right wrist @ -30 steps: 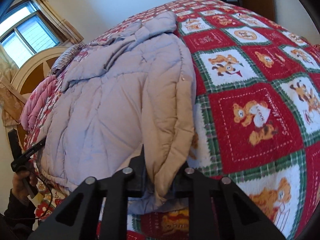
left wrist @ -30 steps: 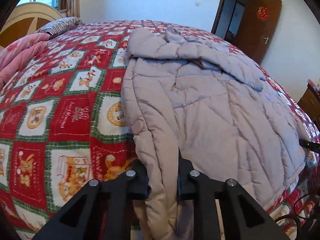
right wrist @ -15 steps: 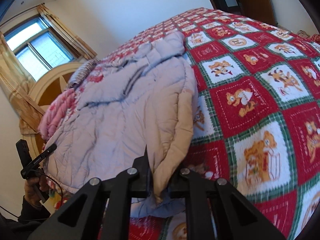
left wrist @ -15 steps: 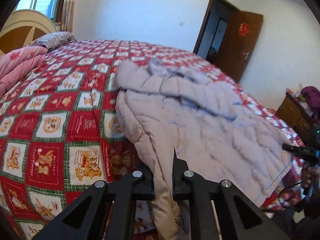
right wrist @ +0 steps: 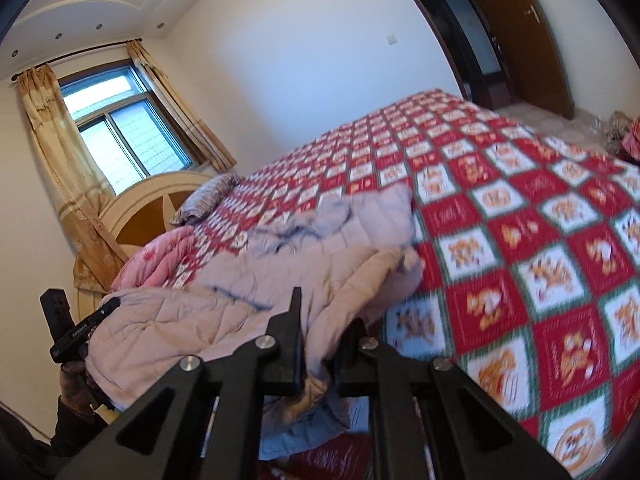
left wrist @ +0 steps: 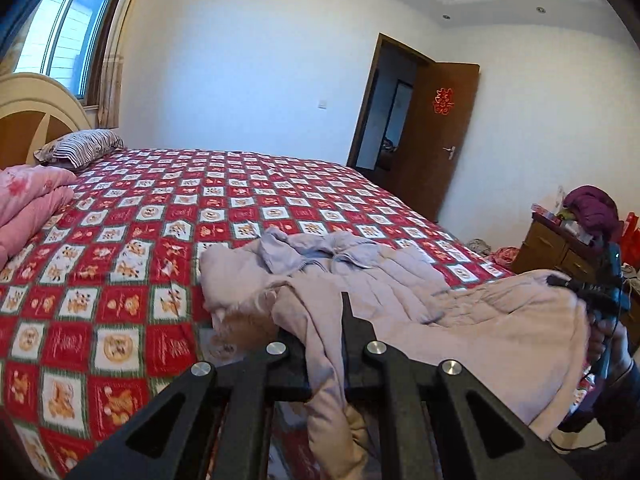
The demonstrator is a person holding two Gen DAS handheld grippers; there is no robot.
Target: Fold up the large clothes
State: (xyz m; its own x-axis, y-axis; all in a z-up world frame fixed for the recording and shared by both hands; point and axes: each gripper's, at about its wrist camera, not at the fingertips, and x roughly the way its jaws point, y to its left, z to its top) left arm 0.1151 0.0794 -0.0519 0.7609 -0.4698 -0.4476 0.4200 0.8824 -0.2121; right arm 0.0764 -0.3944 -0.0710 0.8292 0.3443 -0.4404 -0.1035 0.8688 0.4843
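Observation:
A pale lilac quilted coat (left wrist: 384,280) with a beige lining lies across the near side of a bed, its hem raised off the cover. My left gripper (left wrist: 326,344) is shut on the hem at one corner, cloth hanging down between its fingers. My right gripper (right wrist: 320,340) is shut on the opposite hem corner of the coat (right wrist: 280,272), whose lifted lower half sags between the two grips. The right gripper (left wrist: 600,296) appears at the left view's right edge, and the left gripper (right wrist: 76,332) at the right view's left edge, each with a hand on it.
The bed wears a red, green and white patchwork cover (left wrist: 160,248). A pink quilt (left wrist: 28,208) and striped pillow (left wrist: 80,148) lie by the headboard (right wrist: 160,204). A wooden dresser (left wrist: 560,248) with purple clothing stands right of the bed; a brown door (left wrist: 440,132) is open behind.
Both grippers have risen and tipped up, pinching tighter on the hem. The coat's lower edge has lifted off the bed, and much more of the room and walls shows.

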